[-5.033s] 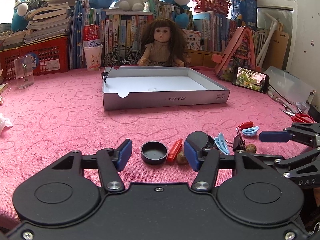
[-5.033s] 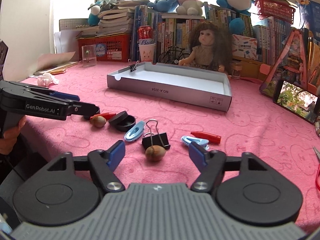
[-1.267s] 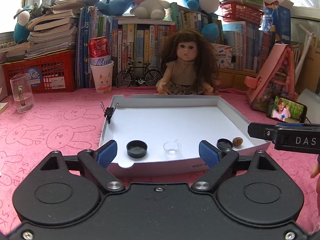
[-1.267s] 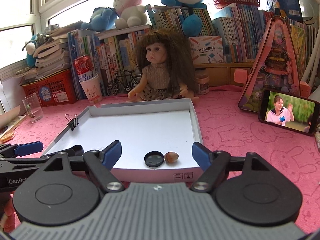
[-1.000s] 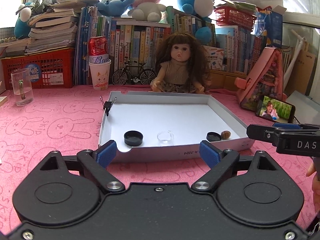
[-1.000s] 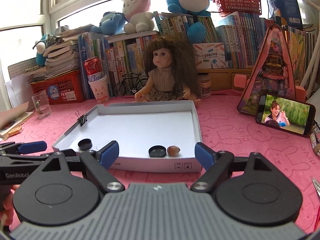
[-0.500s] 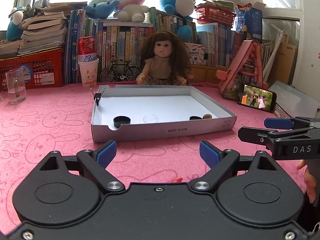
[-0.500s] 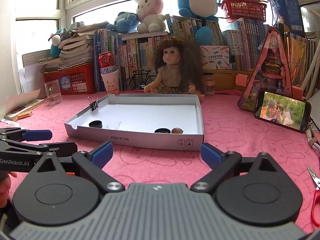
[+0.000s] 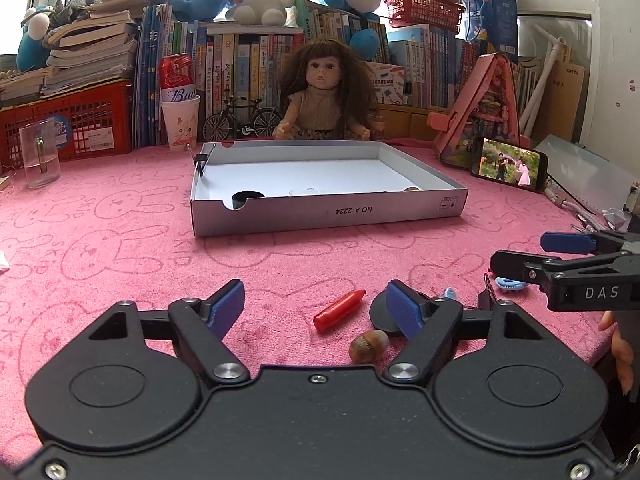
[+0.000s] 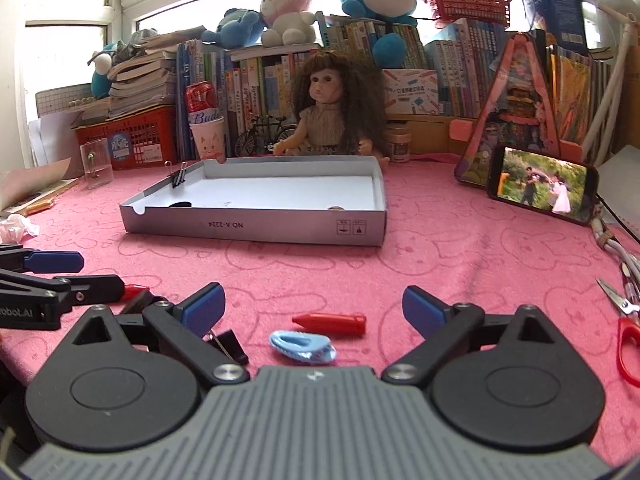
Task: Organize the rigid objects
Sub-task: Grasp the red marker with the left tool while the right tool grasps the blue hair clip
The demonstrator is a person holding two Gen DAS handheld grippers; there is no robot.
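Observation:
The grey cardboard tray (image 9: 328, 212) (image 10: 256, 228) stands mid-table and holds a black cap (image 9: 246, 198), a small clear piece (image 9: 306, 191) and a nut (image 9: 411, 189). My left gripper (image 9: 314, 306) hovers low over the near cloth with its jaws closing. A red crayon-shaped piece (image 9: 340, 310) lies between them untouched, a nut (image 9: 368, 345) just nearer, and a black lid (image 9: 380, 314) sits behind the right finger. My right gripper (image 10: 312, 308) is wide open above another red piece (image 10: 330, 323) and a light blue clip (image 10: 302, 346). A black binder clip (image 10: 228, 344) lies by its left finger.
A doll (image 9: 320, 96), books, a red crate and a paper cup line the back. A phone (image 10: 540, 188) leans at right, with red scissors (image 10: 624, 320) near the right edge. A glass mug (image 9: 40, 156) stands far left. A binder clip (image 9: 202, 160) grips the tray's left wall.
Both grippers have pulled back from the tray and sunk toward the near edge, so the loose pieces show between their fingers. The left jaws have narrowed.

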